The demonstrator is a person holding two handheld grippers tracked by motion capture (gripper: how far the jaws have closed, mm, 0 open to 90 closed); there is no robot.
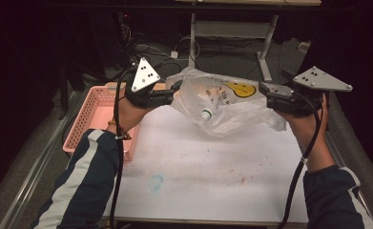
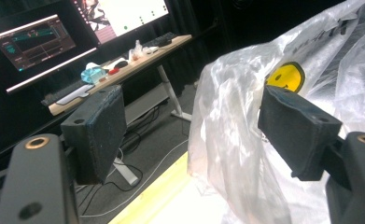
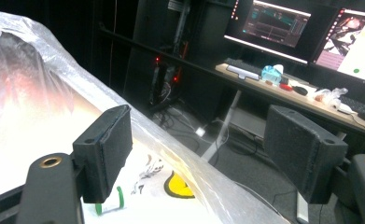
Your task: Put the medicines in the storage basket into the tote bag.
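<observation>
The clear plastic bag [image 1: 222, 107] (a yellow smiley printed on it) hung above the table [image 1: 212, 176], right of the pink basket [image 1: 96, 117]. The left gripper [image 1: 172, 97] and right gripper [image 1: 265, 93] flanked it, jaws wide apart, with the film running between the pads unpinched.

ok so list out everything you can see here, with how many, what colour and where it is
Plastic bag: one, clear with a yellow smiley face, held up over the table between the two grippers.
Bottle: one, white cap, inside the bag.
Table: one, white top with faint colour stains, in front of the person.
Basket: one, pink, at the table's left edge.
Desk: one, wooden top, across the room, with keyboards and small items on it.
Monitors: at least two, lit, above the desk.
Left gripper: one, black, jaws open, bag edge against one pad.
Right gripper: one, black, jaws open, bag film between the pads.
Sleeves: two, dark blue with white stripes, bottom of the high view.
</observation>
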